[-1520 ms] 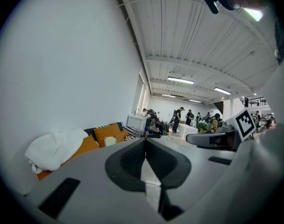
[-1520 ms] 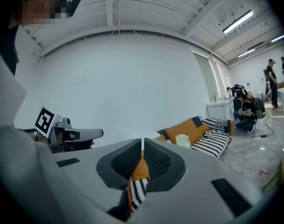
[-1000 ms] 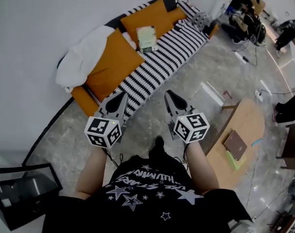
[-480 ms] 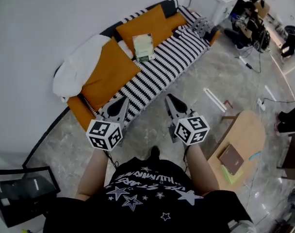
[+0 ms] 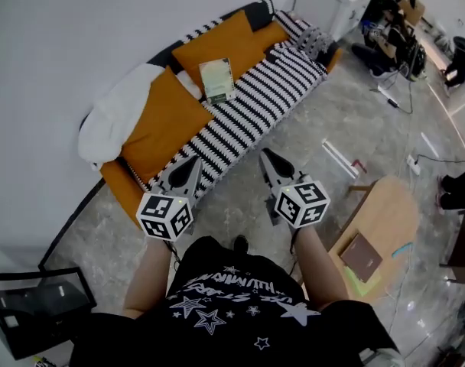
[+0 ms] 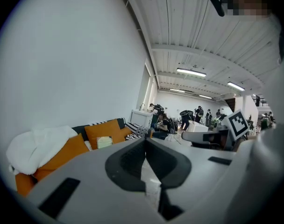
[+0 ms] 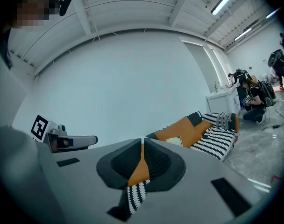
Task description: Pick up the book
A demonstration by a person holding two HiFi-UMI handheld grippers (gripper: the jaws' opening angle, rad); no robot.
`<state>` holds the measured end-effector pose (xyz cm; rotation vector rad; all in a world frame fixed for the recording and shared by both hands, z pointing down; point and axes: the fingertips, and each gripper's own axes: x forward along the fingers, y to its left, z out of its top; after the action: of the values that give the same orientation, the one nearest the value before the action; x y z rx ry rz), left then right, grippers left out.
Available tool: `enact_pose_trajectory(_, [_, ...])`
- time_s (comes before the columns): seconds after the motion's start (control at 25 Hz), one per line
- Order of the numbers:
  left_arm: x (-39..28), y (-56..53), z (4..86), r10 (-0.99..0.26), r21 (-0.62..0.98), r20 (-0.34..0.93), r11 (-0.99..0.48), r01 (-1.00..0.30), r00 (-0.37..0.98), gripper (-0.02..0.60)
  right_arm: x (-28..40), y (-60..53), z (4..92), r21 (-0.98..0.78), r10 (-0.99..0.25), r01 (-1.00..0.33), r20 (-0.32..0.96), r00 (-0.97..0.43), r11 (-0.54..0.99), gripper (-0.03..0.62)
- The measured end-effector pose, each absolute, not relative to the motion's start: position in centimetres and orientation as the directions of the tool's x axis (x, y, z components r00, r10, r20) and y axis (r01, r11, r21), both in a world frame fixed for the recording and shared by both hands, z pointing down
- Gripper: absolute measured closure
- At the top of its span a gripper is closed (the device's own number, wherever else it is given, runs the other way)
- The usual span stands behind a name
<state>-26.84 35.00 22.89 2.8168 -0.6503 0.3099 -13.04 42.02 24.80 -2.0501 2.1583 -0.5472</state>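
Pale green book [image 5: 216, 80] is seen lying on the striped sofa [image 5: 263, 102], well apart from left gripper [image 5: 191, 161] and right gripper [image 5: 268, 157]. Both are closed on nothing; jaws should be opened before the book's edge is approached.

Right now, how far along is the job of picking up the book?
Done: nothing yet; the book lies untouched on the sofa, against an orange cushion. In hand: the left gripper and right gripper are both shut and empty, pointing toward the sofa, well short of the book. Still to do: reach the book, open, grip, lift.
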Motion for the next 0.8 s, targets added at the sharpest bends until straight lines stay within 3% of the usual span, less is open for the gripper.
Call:
enact_pose_trajectory(0.44, [-26.6, 33.0, 23.0, -0.402, 0.165, 0.264, -0.877, -0.452, 0.877, 0.574, -13.0, 40.0, 25.3, -0.336, -0.98, -0.941, 0.177, -0.093, 0.029, 0.56])
enact_pose_trajectory(0.8, [-22.4, 27.7, 23.8, -0.338, 0.196, 0.256, -0.899, -0.391, 0.906, 0.574, -9.7, 35.4, 26.0, -0.316, -0.976, -0.948, 0.214, -0.038, -0.033, 0.56])
